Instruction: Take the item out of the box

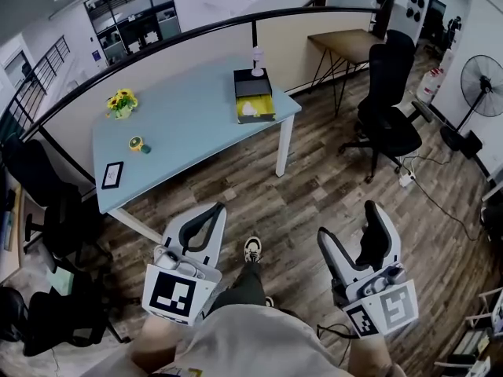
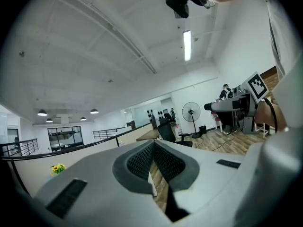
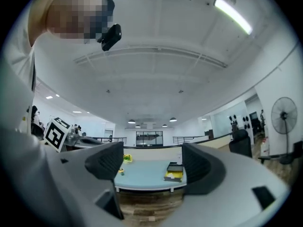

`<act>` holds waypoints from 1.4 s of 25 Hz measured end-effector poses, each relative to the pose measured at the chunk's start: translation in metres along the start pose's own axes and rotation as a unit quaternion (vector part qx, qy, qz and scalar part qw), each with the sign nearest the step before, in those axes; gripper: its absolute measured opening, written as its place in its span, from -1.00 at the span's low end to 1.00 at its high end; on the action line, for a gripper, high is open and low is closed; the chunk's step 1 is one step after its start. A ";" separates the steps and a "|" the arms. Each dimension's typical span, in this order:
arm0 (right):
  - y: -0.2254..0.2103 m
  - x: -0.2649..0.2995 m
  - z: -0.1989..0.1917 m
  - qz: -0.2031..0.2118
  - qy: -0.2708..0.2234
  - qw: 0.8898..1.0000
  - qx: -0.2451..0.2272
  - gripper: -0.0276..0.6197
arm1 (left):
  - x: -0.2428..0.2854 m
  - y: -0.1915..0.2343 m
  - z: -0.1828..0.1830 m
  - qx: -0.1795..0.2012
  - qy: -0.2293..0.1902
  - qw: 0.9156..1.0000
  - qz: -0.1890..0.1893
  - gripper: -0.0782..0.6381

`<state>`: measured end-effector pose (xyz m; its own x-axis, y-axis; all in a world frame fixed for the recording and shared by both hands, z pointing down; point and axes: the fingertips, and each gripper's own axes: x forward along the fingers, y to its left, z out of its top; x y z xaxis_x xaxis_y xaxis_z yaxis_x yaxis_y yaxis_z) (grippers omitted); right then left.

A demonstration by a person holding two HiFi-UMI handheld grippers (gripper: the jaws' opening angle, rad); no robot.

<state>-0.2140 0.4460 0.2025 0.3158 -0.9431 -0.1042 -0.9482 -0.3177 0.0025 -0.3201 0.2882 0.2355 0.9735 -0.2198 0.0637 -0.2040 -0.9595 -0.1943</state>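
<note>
Item: a pale white lump is seen lying in the yellow open part of the box; finer detail cannot be made out. The box is placed at the far right end of the light blue table, with a white object stood on its black part. Both tongs are held low by the person's body, well apart from table and box, with wood floor between. Left gripper: pads are pressed together, nothing is held. Right gripper: jaws are spread wide, nothing is held. In the right gripper view the box is framed between them, far off.
</note>
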 end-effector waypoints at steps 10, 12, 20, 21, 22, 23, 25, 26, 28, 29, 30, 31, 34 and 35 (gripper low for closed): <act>-0.036 0.061 -0.022 0.006 0.025 1.000 0.009 0.27 | 0.063 0.028 -0.013 0.001 0.012 1.000 -0.007 -0.77; -0.046 0.078 -0.029 0.006 0.032 0.999 0.012 0.27 | 0.081 0.037 -0.018 0.002 0.016 1.000 -0.008 -0.77; -0.085 0.174 -0.053 0.010 0.065 0.998 0.017 0.27 | 0.163 0.092 -0.031 -0.010 0.025 1.000 -0.012 -0.77; -0.090 0.188 -0.055 0.010 0.069 0.997 0.018 0.27 | 0.174 0.101 -0.032 -0.012 0.027 0.999 -0.013 -0.77; -0.094 0.202 -0.058 0.011 0.073 0.997 0.019 0.27 | 0.186 0.111 -0.034 -0.013 0.028 0.999 -0.013 -0.77; -0.099 0.216 -0.060 0.012 0.077 0.997 0.020 0.27 | 0.197 0.120 -0.035 -0.015 0.030 0.999 -0.014 -0.77; -0.108 0.247 -0.065 0.014 0.084 0.996 0.021 0.27 | 0.221 0.140 -0.039 -0.016 0.035 0.999 -0.016 -0.77; -0.112 0.263 -0.067 0.015 0.086 0.996 0.022 0.27 | 0.233 0.150 -0.042 -0.015 0.037 0.999 -0.017 -0.77; -0.120 0.294 -0.073 0.016 0.092 0.995 0.022 0.27 | 0.257 0.170 -0.050 -0.010 0.044 0.999 -0.020 -0.77; -0.123 0.310 -0.077 0.017 0.096 0.995 0.022 0.27 | 0.268 0.180 -0.054 -0.008 0.048 0.999 -0.021 -0.77; -0.126 0.325 -0.081 0.019 0.099 0.995 0.021 0.26 | 0.279 0.191 -0.057 -0.006 0.050 0.999 -0.021 -0.77; -0.128 0.341 -0.084 0.022 0.102 0.994 0.021 0.26 | 0.290 0.201 -0.060 -0.005 0.051 0.998 -0.021 -0.77; -0.132 0.383 -0.092 0.030 0.104 0.994 0.022 0.26 | 0.316 0.231 -0.069 -0.004 0.056 0.998 -0.018 -0.77; -0.134 0.395 -0.093 0.032 0.103 0.994 0.022 0.26 | 0.323 0.240 -0.071 -0.003 0.057 0.998 -0.016 -0.77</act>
<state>0.0409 0.1068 0.2540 0.2512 -0.9626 0.1011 -0.9657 -0.2564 -0.0419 -0.0617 -0.0254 0.2792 0.9617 -0.2064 0.1804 -0.1729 -0.9674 -0.1852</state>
